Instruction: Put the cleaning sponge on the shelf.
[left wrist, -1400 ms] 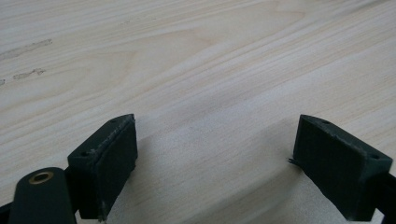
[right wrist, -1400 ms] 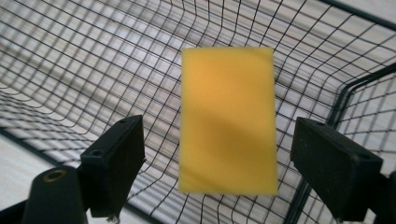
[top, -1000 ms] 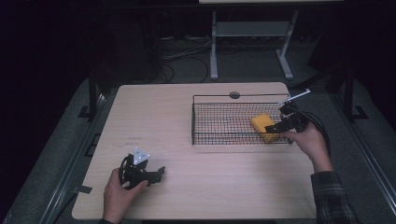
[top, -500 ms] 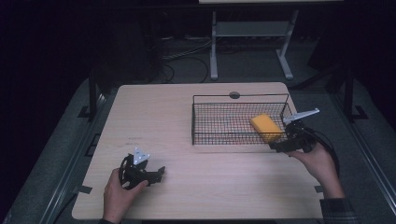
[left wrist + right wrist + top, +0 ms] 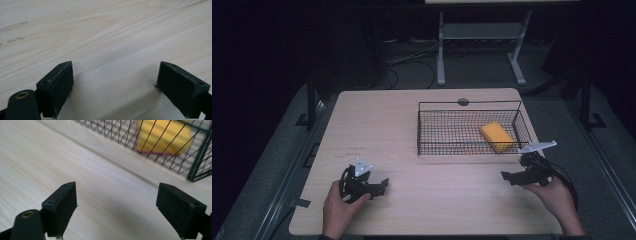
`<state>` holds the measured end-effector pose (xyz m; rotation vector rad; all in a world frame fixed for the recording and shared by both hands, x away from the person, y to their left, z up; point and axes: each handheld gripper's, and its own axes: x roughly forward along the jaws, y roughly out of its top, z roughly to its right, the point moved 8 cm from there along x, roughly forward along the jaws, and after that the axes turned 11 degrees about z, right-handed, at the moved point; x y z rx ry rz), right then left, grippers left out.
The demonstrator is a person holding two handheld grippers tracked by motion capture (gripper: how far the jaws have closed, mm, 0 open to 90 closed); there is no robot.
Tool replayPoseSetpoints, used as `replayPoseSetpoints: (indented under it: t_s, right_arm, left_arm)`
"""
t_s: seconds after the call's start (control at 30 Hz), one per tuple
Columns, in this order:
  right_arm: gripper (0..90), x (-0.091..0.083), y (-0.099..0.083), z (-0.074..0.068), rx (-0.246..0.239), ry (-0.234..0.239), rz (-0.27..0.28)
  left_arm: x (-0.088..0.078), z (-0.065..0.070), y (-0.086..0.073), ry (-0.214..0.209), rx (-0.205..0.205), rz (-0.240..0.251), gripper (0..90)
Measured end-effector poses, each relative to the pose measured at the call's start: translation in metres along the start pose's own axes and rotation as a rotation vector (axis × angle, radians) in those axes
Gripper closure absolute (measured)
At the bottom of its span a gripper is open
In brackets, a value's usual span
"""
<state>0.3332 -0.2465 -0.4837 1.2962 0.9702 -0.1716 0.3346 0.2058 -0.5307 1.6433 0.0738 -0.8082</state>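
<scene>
Sponge [image 5: 497, 136], yellow, lies inside the wire basket [image 5: 468, 103] toward its right end, at about two o'clock on the surface [image 5: 387, 130] in the high view. Right gripper [image 5: 512, 176] rests at five o'clock, just outside the basket's near right corner, empty; left gripper [image 5: 379, 185] rests at seven o'clock, well apart from everything. Placing looks finished, and I judge the hands to be parked; the next move would only call for staying off the wire.

Left gripper view: jaws stand wide apart over bare wood grain, nothing between them.

Right gripper view: jaws likewise spread wide and empty. Basket mesh [image 5: 150, 147] runs across at twelve to two o'clock, its corner post at two, the sponge [image 5: 162, 137] behind the wires. Open wood lies from nine to twelve o'clock, giving free room to move.
</scene>
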Motion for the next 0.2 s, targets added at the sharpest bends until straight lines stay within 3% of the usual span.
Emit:
replayPoseSetpoints:
  t_s: [0.2]
  right_arm:
    - [15.1,0.004,-0.018,-0.001,0.021,-0.002,-0.003]
  left_arm:
    - [0.0,0.0,0.0,-0.001,0.003,-0.003,13.0]
